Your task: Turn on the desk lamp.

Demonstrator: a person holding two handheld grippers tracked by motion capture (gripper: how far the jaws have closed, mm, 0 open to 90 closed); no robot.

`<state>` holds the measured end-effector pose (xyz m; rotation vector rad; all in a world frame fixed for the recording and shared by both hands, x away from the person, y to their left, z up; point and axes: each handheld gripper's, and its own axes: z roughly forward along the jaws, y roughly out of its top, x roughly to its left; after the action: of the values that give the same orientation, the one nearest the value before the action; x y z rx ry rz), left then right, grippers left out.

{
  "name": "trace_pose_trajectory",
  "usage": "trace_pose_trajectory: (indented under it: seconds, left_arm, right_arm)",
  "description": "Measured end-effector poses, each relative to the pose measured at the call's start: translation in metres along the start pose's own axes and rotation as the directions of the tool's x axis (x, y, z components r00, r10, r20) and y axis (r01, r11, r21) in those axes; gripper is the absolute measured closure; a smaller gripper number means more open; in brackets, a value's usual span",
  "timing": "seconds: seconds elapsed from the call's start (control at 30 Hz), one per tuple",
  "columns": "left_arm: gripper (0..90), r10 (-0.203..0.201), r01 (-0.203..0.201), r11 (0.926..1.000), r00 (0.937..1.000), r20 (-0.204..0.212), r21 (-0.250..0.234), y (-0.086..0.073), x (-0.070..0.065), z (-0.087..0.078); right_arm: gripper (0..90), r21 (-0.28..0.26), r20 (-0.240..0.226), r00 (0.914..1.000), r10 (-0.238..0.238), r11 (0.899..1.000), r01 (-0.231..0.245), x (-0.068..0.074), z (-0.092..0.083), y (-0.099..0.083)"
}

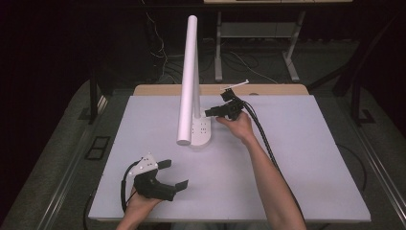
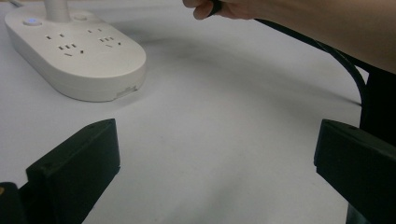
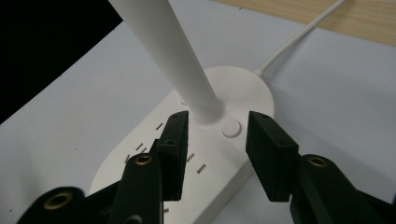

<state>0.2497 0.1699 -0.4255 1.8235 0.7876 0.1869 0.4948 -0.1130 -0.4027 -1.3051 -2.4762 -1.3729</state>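
At the frame's lower left, the left tool [image 1: 173, 173] rests spread on the white counter [image 1: 306, 158]. Farther up, at centre, the right tool [image 1: 211, 113] is spread beside the desk lamp's socket base [image 1: 201, 130], near its white post [image 3: 187, 70].

No writing, brand or number can be read anywhere. The white lamp base [image 2: 79, 56] carries only plain socket slots and two round buttons, one faintly lit blue, with no lettering I can make out.
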Motion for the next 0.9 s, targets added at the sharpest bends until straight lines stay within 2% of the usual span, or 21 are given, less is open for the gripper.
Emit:
trace_pose_trajectory:
  seconds: [0.3,0.63,0.9]
  left_arm:
    - [0.0,-0.006,0.006,1.0,1.0,0.006,-0.001,0.0,0.0,0.0]
    - [0.0,-0.004,0.004,1.0,1.0,0.006,-0.003,0.0,0.001,0.0]
    - [0.0,-0.006,0.006,1.0,1.0,0.005,-0.004,0.0,0.002,0.0]
  right_arm:
    - [65.2,-0.014,0.02,0.9998,-0.001,1.0,0.001,0.001,0.009,0.007]
    - [81.5,-0.018,0.033,0.9994,0.013,1.0,-0.013,-0.005,0.025,0.008]
    - [89.2,-0.008,0.024,0.9994,0.026,1.0,-0.026,-0.007,0.035,0.003]
